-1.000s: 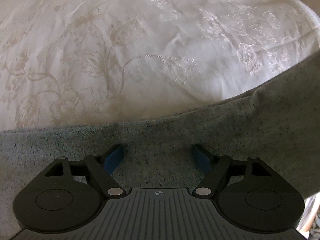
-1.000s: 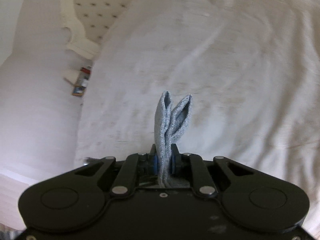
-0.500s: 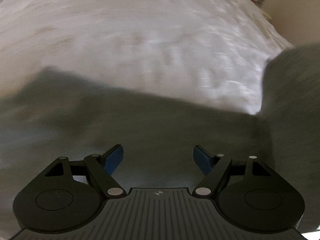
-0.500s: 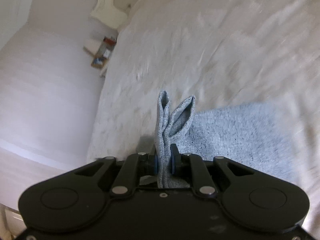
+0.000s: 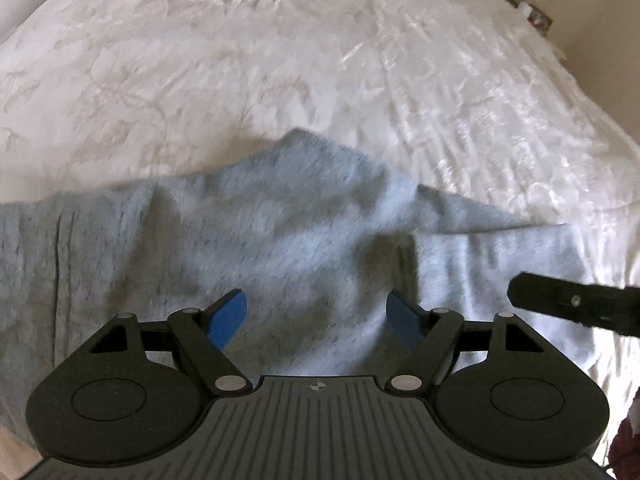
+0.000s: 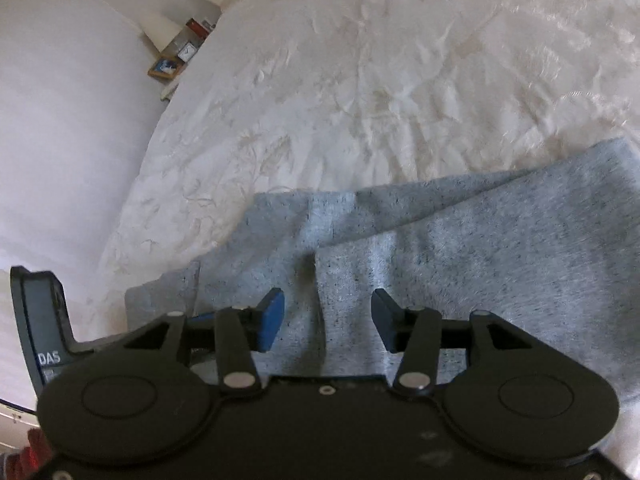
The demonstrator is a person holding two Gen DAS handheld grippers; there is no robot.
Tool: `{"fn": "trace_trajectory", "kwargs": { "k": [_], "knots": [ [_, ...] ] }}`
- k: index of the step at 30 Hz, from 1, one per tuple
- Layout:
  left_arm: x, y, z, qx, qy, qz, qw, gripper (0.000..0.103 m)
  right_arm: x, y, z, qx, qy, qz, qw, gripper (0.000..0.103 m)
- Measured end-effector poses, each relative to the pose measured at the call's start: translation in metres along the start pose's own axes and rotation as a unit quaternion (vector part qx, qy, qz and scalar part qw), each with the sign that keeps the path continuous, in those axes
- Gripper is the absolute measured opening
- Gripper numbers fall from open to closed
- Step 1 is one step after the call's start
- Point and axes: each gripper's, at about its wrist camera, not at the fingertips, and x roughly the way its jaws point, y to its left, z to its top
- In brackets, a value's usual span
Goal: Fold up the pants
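grey speckled pants (image 5: 288, 240) lie rumpled and folded over across the lower frame on a white floral bedspread (image 5: 280, 60). left gripper (image 5: 316, 314) spread wide, empty; right gripper (image 6: 328, 316) jaws opening, pads clear of the fabric.

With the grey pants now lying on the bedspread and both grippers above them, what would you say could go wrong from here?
1. The right gripper is opening, and the pants edge between its pads may shift as it falls free.
2. The top layer lies rumpled with a raised peak, so the fold may set crooked.
3. The pants sit near the bedspread edge and might slide off.
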Motion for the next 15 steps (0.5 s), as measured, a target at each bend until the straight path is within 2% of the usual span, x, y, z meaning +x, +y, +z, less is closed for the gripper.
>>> {"fn": "trace_trajectory", "kwargs": {
  "k": [1, 2, 4, 7, 9, 11, 12, 13, 15],
  "knots": [
    [0.001, -0.004, 0.002, 0.002, -0.003, -0.006, 1.0000, 0.076, 0.000, 0.004, 0.000, -0.004, -0.006, -0.011, 1.000, 0.052],
    [0.000, -0.007, 0.003, 0.007, -0.006, -0.014, 0.9999, 0.076, -0.017, -0.005, -0.003, -0.012, -0.012, -0.026, 1.000, 0.053],
    [0.001, -0.023, 0.005, 0.023, -0.007, -0.032, 0.9992, 0.076, -0.029, -0.013, -0.002, -0.029, -0.028, -0.071, 0.997, 0.057],
    [0.013, -0.051, 0.003, 0.051, 0.007, -0.063, 0.9967, 0.076, -0.044, -0.030, -0.009, -0.076, -0.053, -0.146, 0.985, 0.057],
    [0.022, -0.069, -0.004, 0.075, 0.021, -0.075, 0.9942, 0.076, -0.044, -0.049, -0.011, -0.087, -0.046, -0.170, 0.980, 0.056],
    [0.034, -0.083, -0.012, 0.093, 0.042, -0.078, 0.9918, 0.076, -0.038, -0.072, -0.009, -0.070, -0.010, -0.175, 0.982, 0.043],
    [0.039, -0.086, -0.016, 0.093, 0.053, -0.079, 0.9911, 0.076, -0.038, -0.086, -0.009, -0.056, 0.007, -0.181, 0.982, 0.018],
    [0.046, -0.089, -0.021, 0.095, 0.064, -0.077, 0.9905, 0.076, -0.037, -0.102, -0.010, -0.033, 0.017, -0.202, 0.979, 0.003],
    [0.058, -0.092, -0.030, 0.111, 0.085, -0.061, 0.9882, 0.076, -0.039, -0.127, -0.010, 0.020, 0.019, -0.225, 0.974, 0.000]
  ]
}}
